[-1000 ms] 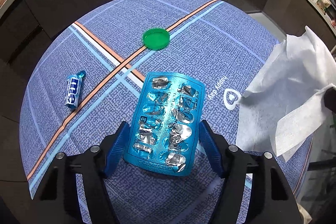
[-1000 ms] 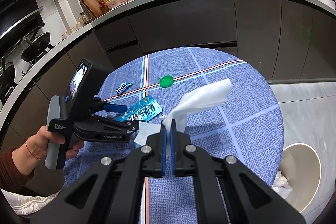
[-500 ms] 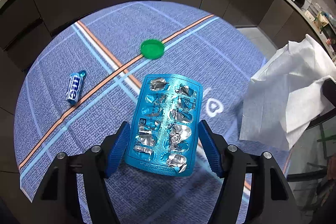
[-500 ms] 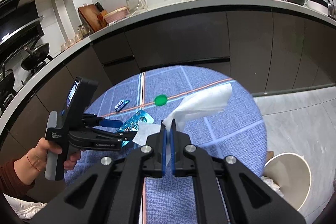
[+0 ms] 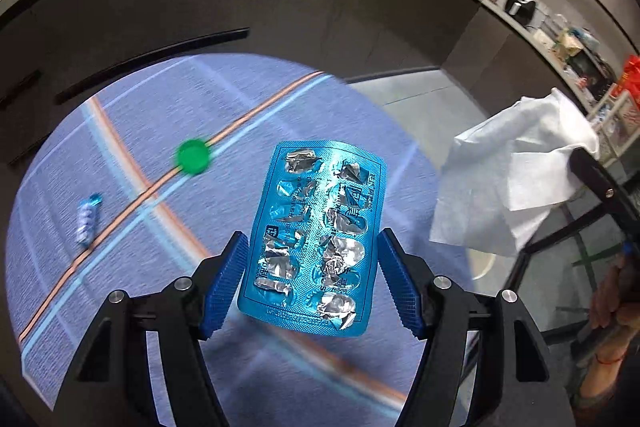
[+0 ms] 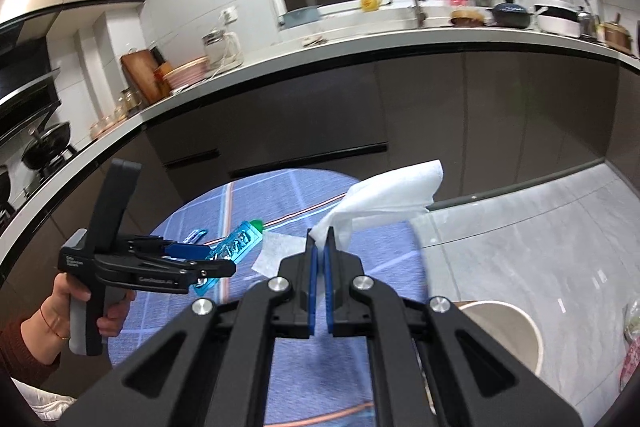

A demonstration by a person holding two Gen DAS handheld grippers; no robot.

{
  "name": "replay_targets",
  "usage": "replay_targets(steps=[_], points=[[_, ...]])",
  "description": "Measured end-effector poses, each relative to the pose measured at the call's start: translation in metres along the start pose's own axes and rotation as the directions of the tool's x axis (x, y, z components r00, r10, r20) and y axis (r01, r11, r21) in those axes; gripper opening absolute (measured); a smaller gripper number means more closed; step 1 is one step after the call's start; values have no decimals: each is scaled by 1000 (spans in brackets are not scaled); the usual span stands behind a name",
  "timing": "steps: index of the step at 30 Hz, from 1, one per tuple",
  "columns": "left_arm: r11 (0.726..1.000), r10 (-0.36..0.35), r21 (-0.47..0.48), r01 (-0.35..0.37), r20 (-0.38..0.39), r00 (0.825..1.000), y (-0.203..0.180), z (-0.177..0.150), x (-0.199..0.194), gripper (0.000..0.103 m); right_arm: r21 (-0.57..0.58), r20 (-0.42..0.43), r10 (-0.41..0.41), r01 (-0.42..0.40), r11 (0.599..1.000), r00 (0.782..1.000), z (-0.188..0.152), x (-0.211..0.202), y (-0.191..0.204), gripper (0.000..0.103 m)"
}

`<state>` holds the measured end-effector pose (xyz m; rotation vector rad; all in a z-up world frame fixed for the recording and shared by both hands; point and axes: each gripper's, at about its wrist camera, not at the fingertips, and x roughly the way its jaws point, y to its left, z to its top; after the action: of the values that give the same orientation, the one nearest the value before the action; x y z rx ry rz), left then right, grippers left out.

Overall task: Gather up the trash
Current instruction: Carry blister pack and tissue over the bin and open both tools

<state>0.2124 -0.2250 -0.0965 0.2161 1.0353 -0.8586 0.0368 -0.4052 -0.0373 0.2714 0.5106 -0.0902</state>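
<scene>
Both grippers raised off the round table since a second ago — tabletop now sits lower and smaller in both views.

Left gripper carries the blue pill pack up and toward the right; the green cap and small blue wrapper fall away to the left.

Right gripper lifts the white tissue — tissue now hangs past the table edge. The white bin shows nearer, more under that gripper.

Black hand-held gripper, blue pads, seemingly maroon sleeve.
</scene>
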Motion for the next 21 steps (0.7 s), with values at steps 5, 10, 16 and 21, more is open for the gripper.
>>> replay_targets(steps=[5,10,16,21], points=[[996,-75,51,75,1,997,-42,16,10,63,44,28,-63,61,997,998,-5,-25,-34,5],[986,-131,102,132,-14,991,-85,29,25,63,92,32,-118,115,989,992,-18,-46,-70,5],[969,-183,160,190,-58,981,-137,37,54,63,148,-9,-153,152,977,988,-46,-54,-107,5],[956,-212,185,230,-111,971,-169,38,83,63,216,-99,-151,169,962,984,-84,-39,-143,5]])
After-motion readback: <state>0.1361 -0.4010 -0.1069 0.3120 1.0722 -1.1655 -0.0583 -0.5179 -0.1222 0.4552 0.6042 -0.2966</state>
